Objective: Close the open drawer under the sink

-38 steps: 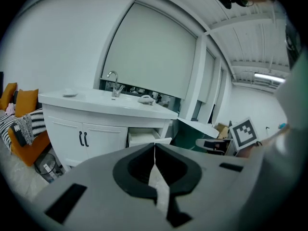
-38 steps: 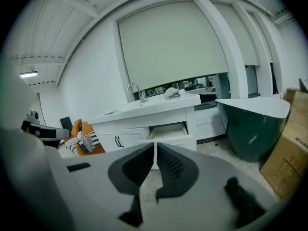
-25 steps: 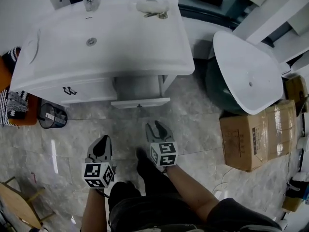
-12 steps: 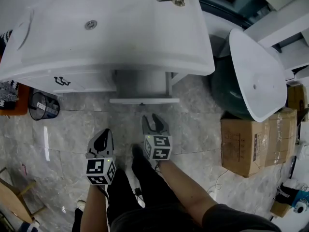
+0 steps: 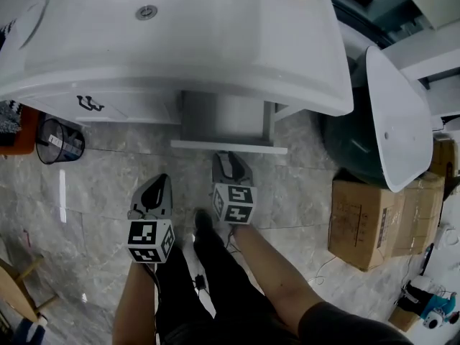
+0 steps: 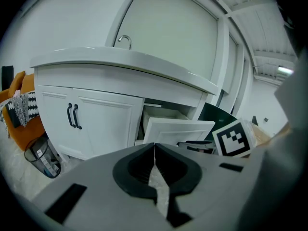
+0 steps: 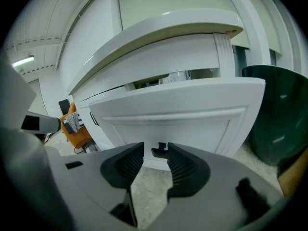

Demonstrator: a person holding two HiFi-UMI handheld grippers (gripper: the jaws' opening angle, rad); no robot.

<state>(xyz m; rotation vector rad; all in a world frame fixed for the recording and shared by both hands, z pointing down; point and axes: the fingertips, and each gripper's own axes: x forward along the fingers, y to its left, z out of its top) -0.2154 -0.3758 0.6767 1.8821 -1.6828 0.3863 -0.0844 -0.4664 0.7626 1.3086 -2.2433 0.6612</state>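
Observation:
The white drawer under the sink stands pulled out, and its front panel fills the right gripper view. My right gripper sits just in front of that panel. Its jaws have just been opening and stand open, with the drawer's small black handle showing in the gap, untouched. My left gripper hangs lower left of the drawer, over the floor, its jaws shut on nothing. The left gripper view shows the drawer from the side.
Left of the drawer are white cabinet doors with black handles. A black wire bin stands on the floor at the left, beside an orange seat. At the right a white basin leans over a dark green tub and a cardboard box.
Both grippers have sunk and moved towards the cabinet. The right one now lies right at the drawer front. The sink has slid up out of the head view's top.

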